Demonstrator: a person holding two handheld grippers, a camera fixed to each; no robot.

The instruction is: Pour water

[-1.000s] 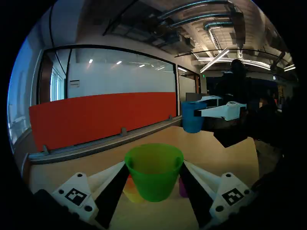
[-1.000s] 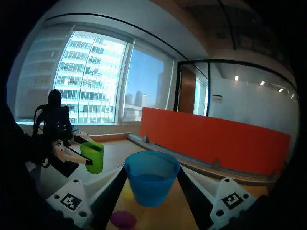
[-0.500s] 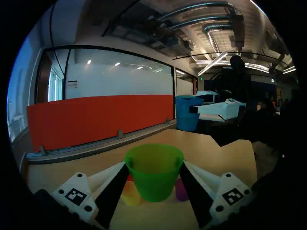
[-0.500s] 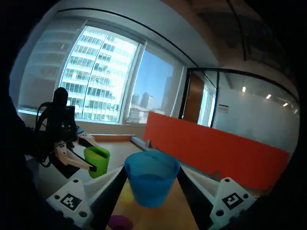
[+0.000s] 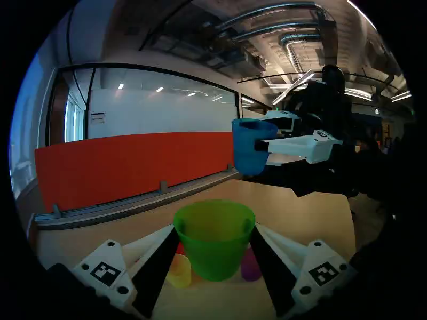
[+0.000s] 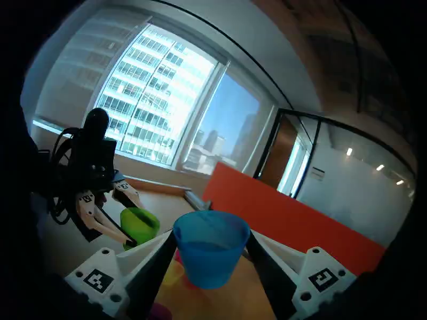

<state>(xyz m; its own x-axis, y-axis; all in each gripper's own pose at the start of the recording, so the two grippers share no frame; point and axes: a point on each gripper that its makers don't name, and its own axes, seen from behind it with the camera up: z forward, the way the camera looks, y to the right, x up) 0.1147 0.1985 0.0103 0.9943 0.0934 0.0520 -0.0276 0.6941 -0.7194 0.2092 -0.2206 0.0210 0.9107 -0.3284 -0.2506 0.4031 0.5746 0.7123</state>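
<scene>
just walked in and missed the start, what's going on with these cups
A person holds a gripper in each hand. The left gripper is shut on a green cup, upright above the table. The right gripper is shut on a blue cup with water in it, held higher and slightly tilted. No water is pouring yet.

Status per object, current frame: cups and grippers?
green cup: upright, held, looks empty
blue cup: slightly tilted, held, part full of water
left gripper: shut on green cup
right gripper: shut on blue cup
yellow cup: standing on table
purple cup: standing on table
</scene>
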